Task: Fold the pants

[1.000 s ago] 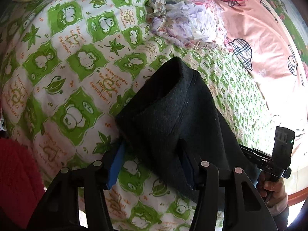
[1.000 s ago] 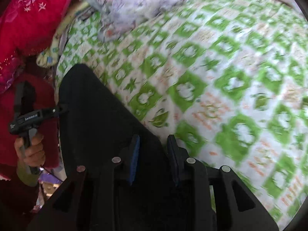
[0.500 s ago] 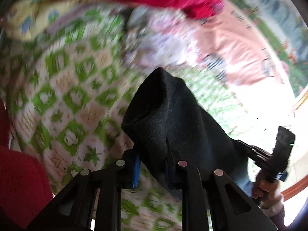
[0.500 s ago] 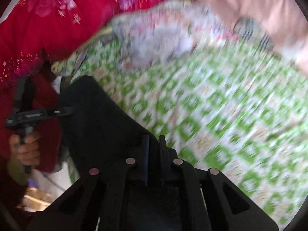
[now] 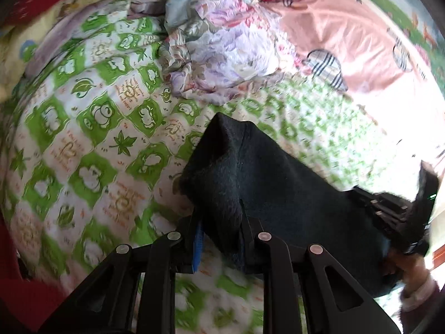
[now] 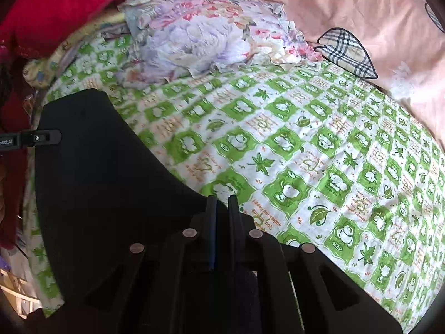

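Pants [image 5: 267, 183], black and fleecy, hanging stretched between two handheld grippers above a bed. Nearest the lens in the left wrist view, left gripper [image 5: 219, 236] pinching a bunched fold of the dark cloth, jaws narrowed on the fabric, blue pad [image 5: 198, 246] showing beside it. In the right wrist view, right gripper [image 6: 221, 222] clamping the other edge of the same garment, jaws drawn almost together with only a thin layer of cloth between them. Spreading away from that grip toward the left of the frame, a broad black panel of the pants [image 6: 105, 181], with the tip of the left gripper [image 6: 33, 139] meeting its far edge. Lying underneath, a green-and-white checked quilt [image 6: 319, 167] printed with leaves and cartoon figures. Resting farther back, a crumpled floral pillow [image 6: 200, 44]. Beside it, a pink cover [image 6: 375, 22] bearing a plaid heart patch [image 6: 347, 53]. Heaped at the far edge, red bedding [image 6: 55, 8]. At the right edge of the left wrist view, a hand [image 5: 408, 267] gripping the right tool's handle.
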`<state>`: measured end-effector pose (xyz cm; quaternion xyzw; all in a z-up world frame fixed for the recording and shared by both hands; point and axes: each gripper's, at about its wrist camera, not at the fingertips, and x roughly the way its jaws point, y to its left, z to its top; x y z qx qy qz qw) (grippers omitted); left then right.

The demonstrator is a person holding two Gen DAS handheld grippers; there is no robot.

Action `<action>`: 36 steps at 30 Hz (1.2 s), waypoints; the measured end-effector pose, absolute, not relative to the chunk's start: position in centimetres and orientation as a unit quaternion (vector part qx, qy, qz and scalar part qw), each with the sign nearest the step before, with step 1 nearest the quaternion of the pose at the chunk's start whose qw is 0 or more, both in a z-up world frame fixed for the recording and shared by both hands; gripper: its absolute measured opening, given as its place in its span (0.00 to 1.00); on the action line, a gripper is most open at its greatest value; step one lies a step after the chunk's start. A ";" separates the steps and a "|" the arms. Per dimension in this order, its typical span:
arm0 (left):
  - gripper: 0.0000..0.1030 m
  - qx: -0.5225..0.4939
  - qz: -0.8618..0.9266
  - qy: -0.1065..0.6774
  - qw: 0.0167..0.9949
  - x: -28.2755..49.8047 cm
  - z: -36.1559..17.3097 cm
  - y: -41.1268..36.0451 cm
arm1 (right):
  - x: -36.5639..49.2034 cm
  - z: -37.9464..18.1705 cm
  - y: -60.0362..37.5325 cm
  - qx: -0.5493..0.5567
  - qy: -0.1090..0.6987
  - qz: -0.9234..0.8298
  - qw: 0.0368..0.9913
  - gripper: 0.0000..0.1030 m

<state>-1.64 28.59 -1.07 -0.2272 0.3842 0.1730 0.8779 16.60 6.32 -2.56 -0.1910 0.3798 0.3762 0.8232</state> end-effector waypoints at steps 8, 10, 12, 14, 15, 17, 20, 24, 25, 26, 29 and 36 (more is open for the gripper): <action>0.43 -0.179 0.210 0.398 0.875 -2.2 -2.0 28.4 | 17.4 -1.7 4.1 -0.152 0.394 0.320 0.848 0.14; 0.44 -0.175 0.227 0.388 0.876 -3.5 -0.6 28.1 | 17.6 -0.3 1.9 -0.102 0.407 0.321 0.849 0.14; 0.43 -0.177 0.233 0.374 0.880 -4.5 0.7 27.7 | 17.0 1.3 -1.0 -0.057 0.407 0.318 0.854 0.15; 0.44 -0.183 0.231 0.356 0.887 -5.3 2.4 27.0 | 15.7 2.5 -3.8 -0.030 0.399 0.316 0.860 0.19; 0.46 -0.186 0.221 0.350 0.891 -5.3 3.0 26.4 | 15.2 2.9 -5.0 -0.022 0.397 0.312 0.863 0.22; 0.50 -0.180 0.193 0.350 0.899 -4.5 4.0 24.6 | 14.1 3.1 -7.3 -0.007 0.401 0.304 0.864 0.37; 0.51 -0.165 0.147 0.362 0.906 -2.8 4.3 21.6 | 11.9 3.1 -10.6 0.007 0.408 0.291 0.865 0.37; 0.51 -0.138 0.098 0.382 0.908 0.1 3.9 17.0 | 8.8 2.2 -15.3 0.028 0.419 0.260 0.869 0.37; 0.51 -0.131 0.081 0.388 0.909 1.0 3.8 15.6 | 8.0 2.0 -16.6 0.036 0.422 0.250 0.871 0.37; 0.52 -0.126 0.064 0.396 0.908 1.9 3.6 14.1 | 7.6 1.8 -17.3 0.040 0.425 0.242 0.871 0.37; 0.53 -0.101 0.022 0.411 0.906 3.8 3.3 10.3 | 5.8 1.2 -20.6 0.058 0.432 0.214 0.874 0.37; 0.57 -0.042 -0.083 0.446 0.890 7.6 2.4 1.0 | 2.4 0.5 -26.5 0.101 0.435 0.150 0.882 0.37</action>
